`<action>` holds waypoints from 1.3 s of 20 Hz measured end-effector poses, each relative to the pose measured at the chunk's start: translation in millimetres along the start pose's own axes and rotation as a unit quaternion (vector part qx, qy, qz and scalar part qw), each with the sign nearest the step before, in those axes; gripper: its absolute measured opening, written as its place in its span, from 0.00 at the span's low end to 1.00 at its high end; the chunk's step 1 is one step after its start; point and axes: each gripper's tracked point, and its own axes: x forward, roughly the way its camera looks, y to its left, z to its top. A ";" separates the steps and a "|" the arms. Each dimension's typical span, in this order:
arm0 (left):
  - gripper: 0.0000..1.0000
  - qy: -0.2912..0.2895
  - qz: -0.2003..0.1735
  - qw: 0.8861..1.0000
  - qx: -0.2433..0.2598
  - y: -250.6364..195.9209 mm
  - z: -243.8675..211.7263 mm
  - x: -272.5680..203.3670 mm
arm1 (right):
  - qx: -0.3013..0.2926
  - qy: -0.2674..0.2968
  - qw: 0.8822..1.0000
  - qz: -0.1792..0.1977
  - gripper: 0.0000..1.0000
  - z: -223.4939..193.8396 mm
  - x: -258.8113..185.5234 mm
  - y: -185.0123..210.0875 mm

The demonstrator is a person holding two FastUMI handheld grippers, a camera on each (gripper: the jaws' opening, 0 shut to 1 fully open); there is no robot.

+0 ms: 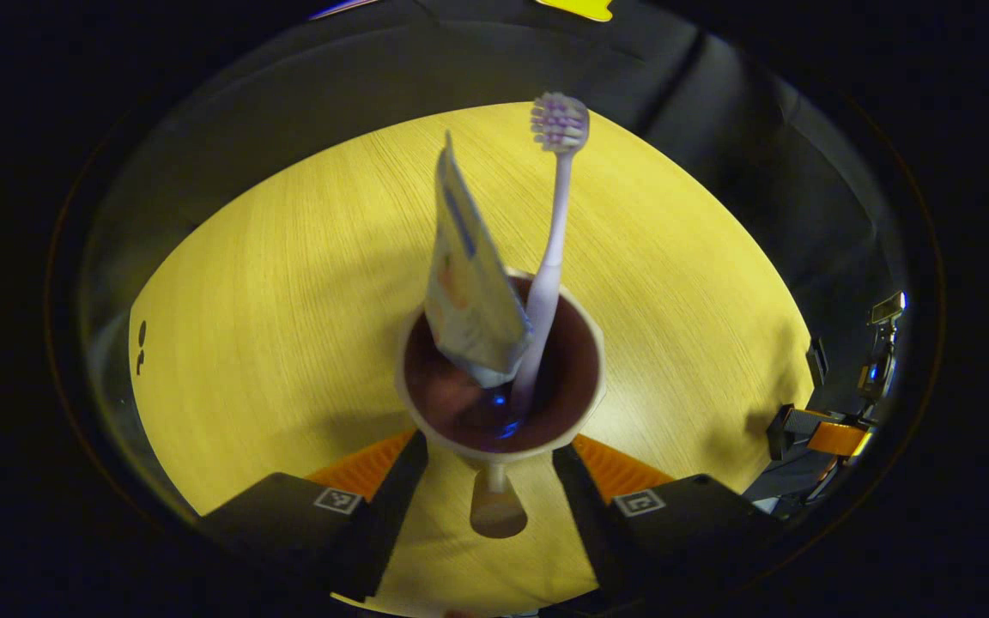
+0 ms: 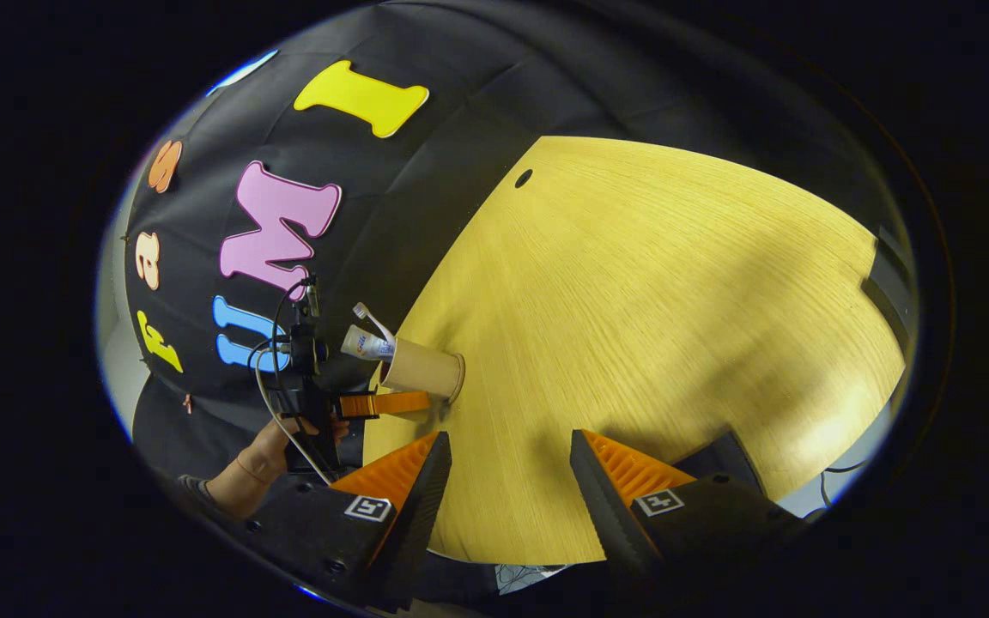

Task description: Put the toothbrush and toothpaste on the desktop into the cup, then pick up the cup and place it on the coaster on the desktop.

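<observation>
So up close the left gripper (image 1: 494,489) has its fingers clamped on the cup (image 1: 501,378), which sits on the desktop (image 1: 288,283) and looks light but top-heavy. The toothpaste (image 1: 470,283) and toothbrush (image 1: 550,249) lean loose inside, so I'd grip low on the stiff wall and keep it level. Farther off, the right gripper (image 2: 512,481) is spread wide with nothing between its fingers.

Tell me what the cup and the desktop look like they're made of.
The cup: matte tan outside, dark brown inside, probably plastic or a fibre composite, though ceramic can't be ruled out. The desktop: pale yellow wood grain in fine parallel lines, likely laminate or veneer.
</observation>
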 end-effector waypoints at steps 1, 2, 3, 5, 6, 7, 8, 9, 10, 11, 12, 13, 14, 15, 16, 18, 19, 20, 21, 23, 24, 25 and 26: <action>0.96 -0.001 0.002 1.000 -0.001 2.8 -1.9 -2.5 | -0.002 0.000 1.000 0.001 0.87 0.6 0.6 1.0; 0.97 -0.002 0.003 1.000 -0.003 5.3 -2.8 -6.0 | -0.003 0.001 1.000 0.002 0.87 1.6 1.8 4.0; 0.97 -0.005 0.005 1.000 -0.005 7.3 -4.0 -9.4 | -0.005 0.002 1.000 0.003 0.87 1.9 3.5 7.0; 0.98 -0.014 0.009 1.000 -0.007 11.2 -6.0 -17.3 | -0.008 0.004 1.000 0.005 0.87 1.2 6.8 13.3; 0.97 -0.020 0.011 1.000 -0.007 13.4 -6.6 -22.1 | -0.011 0.005 1.000 0.007 0.86 0.7 8.3 17.7; 0.97 -0.026 0.013 1.000 -0.007 15.0 -7.8 -27.4 | -0.014 0.006 1.000 0.009 0.86 0.0 10.0 21.9; 0.97 -0.032 0.012 0.999 -0.008 16.5 -8.5 -33.7 | -0.017 0.008 1.000 0.011 0.86 -1.2 12.0 26.4; 0.97 -0.038 0.013 0.999 -0.009 19.6 -10.0 -40.1 | -0.021 0.012 1.000 0.013 0.86 -2.3 14.5 31.3; 0.97 -0.046 0.015 0.999 -0.010 22.3 -10.3 -47.2 | -0.024 0.015 0.999 0.015 0.87 -4.9 15.8 36.5; 0.97 -0.054 0.014 0.998 -0.014 22.9 -12.3 -52.9 | -0.028 0.019 0.999 0.017 0.86 -6.5 18.7 41.5; 0.99 -0.061 0.010 0.998 -0.018 22.6 -13.9 -60.1 | -0.031 0.023 0.999 0.019 0.87 -8.6 21.8 47.0; 1.00 -0.069 0.007 0.997 -0.021 24.7 -16.9 -67.9 | -0.035 0.026 0.999 0.022 0.86 -10.6 24.7 52.7; 0.99 -0.077 0.009 0.997 -0.024 28.0 -19.4 -76.2 | -0.039 0.030 0.999 0.025 0.86 -12.7 26.9 58.7; 0.99 -0.086 0.012 0.996 -0.028 31.2 -22.1 -84.5 | -0.044 0.033 0.998 0.027 0.87 -14.4 29.7 64.8; 0.98 -0.097 0.014 0.995 -0.034 34.6 -25.4 -93.0 | -0.049 0.035 0.998 0.028 0.87 -16.5 32.7 70.3; 0.98 -0.121 0.012 0.991 -0.054 40.6 -32.5 -110.5 | -0.057 0.040 0.997 0.032 0.86 -19.6 37.7 81.4; 0.98 -0.135 0.009 0.989 -0.065 43.0 -35.4 -118.7 | -0.061 0.044 0.997 0.033 0.86 -21.8 40.7 86.2; 0.98 -0.148 0.007 0.986 -0.075 45.7 -37.6 -126.0 | -0.064 0.047 0.996 0.033 0.87 -24.5 43.3 90.5; 0.98 -0.160 0.006 0.983 -0.085 48.1 -41.0 -131.8 | -0.065 0.051 0.996 0.035 0.86 -26.0 45.8 95.1; 0.98 -0.184 0.003 0.977 -0.110 56.7 -48.3 -146.6 | -0.070 0.057 0.995 0.038 0.87 -30.6 50.1 105.4; 0.96 -0.194 -0.001 0.973 -0.123 58.9 -52.0 -152.7 | -0.074 0.056 0.995 0.038 0.86 -31.3 52.4 108.8; 0.96 -0.204 -0.004 0.969 -0.135 62.9 -57.0 -157.3 | -0.077 0.056 0.995 0.039 0.87 -32.2 55.3 112.3; 0.96 -0.213 -0.004 0.966 -0.146 67.6 -61.1 -162.7 | -0.078 0.060 0.994 0.040 0.87 -35.5 57.7 116.3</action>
